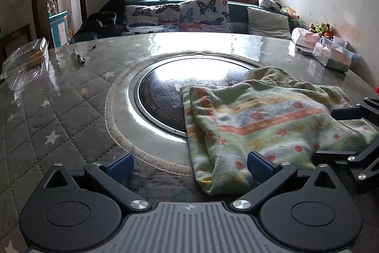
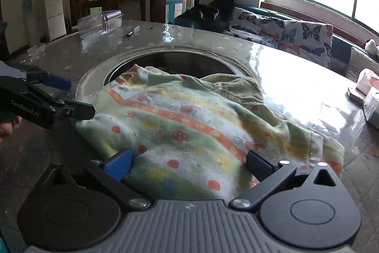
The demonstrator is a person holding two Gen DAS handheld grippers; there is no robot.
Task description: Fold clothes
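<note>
The table (image 1: 71,115) is broad, covered in grey quilted cloth with white stars under a glossy clear sheet, and a dark round glass plate (image 1: 165,96) with a metal rim sits in its middle. Across the plate's right edge and onto the cloth lies the fleece garment (image 1: 255,125), soft and nubby, pale green with orange stripes and red dots, bunched in loose folds; an olive corduroy piece (image 1: 272,76) pokes out behind it.

The left gripper (image 1: 190,166) stands wide at the garment's near left corner: its right blue ribbed pad sits against the fleece, its left pad over bare table, nothing pinched. The right gripper (image 2: 189,164) is spread as wide, with the fleece lying slack between its pads, not clamped.

A crinkled clear plastic box (image 1: 26,61) and a slim black pen (image 1: 79,56) rest on the far left
</note>
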